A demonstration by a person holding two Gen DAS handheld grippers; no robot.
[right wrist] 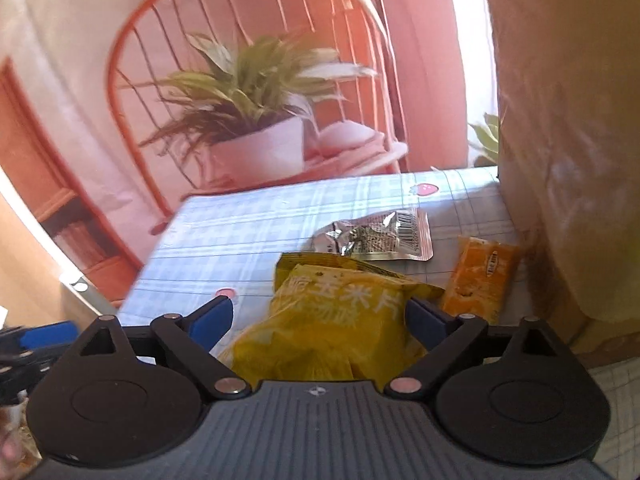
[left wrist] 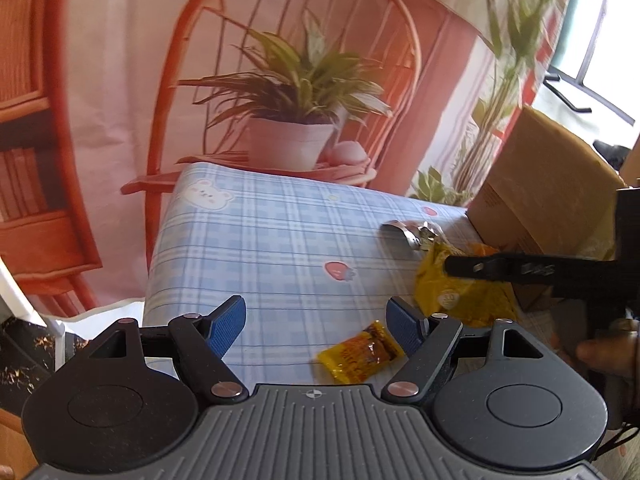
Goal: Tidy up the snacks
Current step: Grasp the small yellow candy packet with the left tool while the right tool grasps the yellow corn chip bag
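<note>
Left gripper hovering low over the blue checked tablecloth, jaws spread wide, gripping nothing; small yellow candy packet lying on the cloth just inside the right-hand blue pad. Right gripper also gaping wide, big yellow chip bag sitting between the pads, not visibly pinched. Beyond that bag, silver foil pouch flat on the cloth, orange sachet to its right, close by the cardboard box.
</note>
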